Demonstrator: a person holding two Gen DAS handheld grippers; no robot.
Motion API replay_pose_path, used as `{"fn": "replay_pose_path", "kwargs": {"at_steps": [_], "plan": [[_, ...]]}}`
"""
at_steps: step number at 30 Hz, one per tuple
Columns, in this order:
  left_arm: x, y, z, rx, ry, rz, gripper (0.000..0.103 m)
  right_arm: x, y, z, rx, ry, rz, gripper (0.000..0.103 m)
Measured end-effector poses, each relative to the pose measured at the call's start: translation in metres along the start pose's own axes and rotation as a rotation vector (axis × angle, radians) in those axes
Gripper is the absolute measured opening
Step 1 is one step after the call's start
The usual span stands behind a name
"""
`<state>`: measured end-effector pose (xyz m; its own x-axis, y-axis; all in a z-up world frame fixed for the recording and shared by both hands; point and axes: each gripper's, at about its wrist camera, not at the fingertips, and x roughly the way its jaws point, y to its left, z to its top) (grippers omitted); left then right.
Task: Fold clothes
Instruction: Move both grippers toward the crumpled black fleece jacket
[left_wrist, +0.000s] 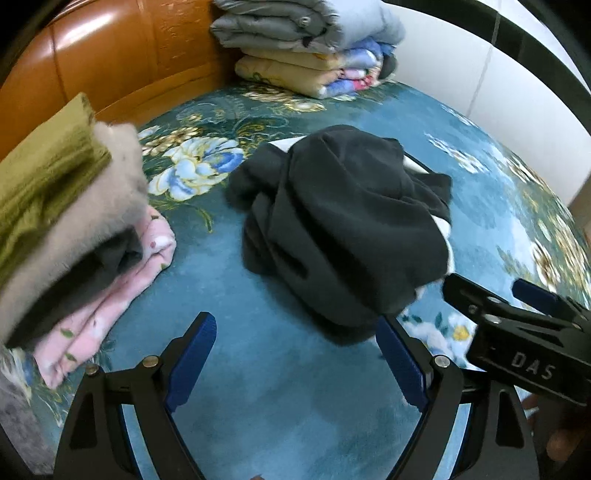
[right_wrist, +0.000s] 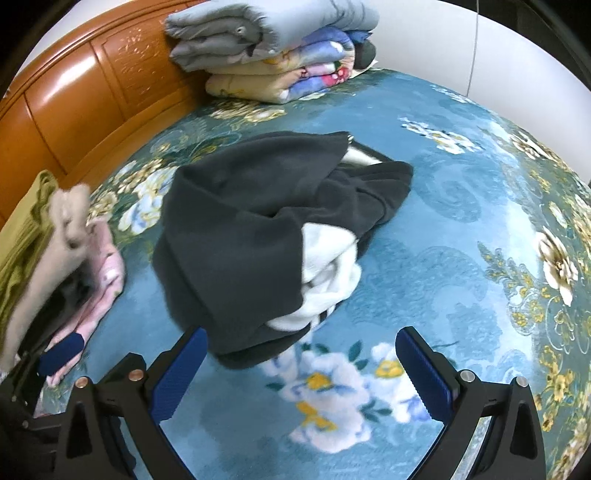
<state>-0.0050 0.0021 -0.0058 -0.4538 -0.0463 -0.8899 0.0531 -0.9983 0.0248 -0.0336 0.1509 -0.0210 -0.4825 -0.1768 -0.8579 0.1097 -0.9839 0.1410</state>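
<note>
A crumpled dark grey garment (left_wrist: 343, 229) with a white lining lies in a heap on the blue floral bedspread (left_wrist: 258, 369); it also shows in the right wrist view (right_wrist: 251, 221), white lining (right_wrist: 328, 266) exposed. My left gripper (left_wrist: 295, 332) is open and empty, just in front of the heap. My right gripper (right_wrist: 301, 347) is open and empty, its tips near the heap's front edge. The right gripper also shows at the right of the left wrist view (left_wrist: 498, 295).
A stack of folded clothes, green, beige, dark and pink (left_wrist: 74, 236), sits at the left, also in the right wrist view (right_wrist: 55, 258). Folded quilts (left_wrist: 310, 48) are piled at the back by the wooden headboard (left_wrist: 110, 55). A white wall (right_wrist: 443, 37) borders the bed.
</note>
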Motion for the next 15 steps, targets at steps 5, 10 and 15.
{"fn": "replay_pose_path", "kwargs": {"at_steps": [5,10,15], "plan": [[0.014,-0.005,0.003,-0.037,0.004,-0.011,0.089,0.01,-0.01,0.007,-0.015,0.001,-0.005,0.103],[0.034,0.016,-0.006,-0.101,-0.022,-0.076,0.089,0.021,-0.003,-0.002,-0.043,-0.055,-0.056,0.103],[0.052,0.022,-0.043,-0.136,-0.073,-0.11,0.089,0.032,0.002,-0.009,-0.053,-0.065,-0.08,0.103]]}}
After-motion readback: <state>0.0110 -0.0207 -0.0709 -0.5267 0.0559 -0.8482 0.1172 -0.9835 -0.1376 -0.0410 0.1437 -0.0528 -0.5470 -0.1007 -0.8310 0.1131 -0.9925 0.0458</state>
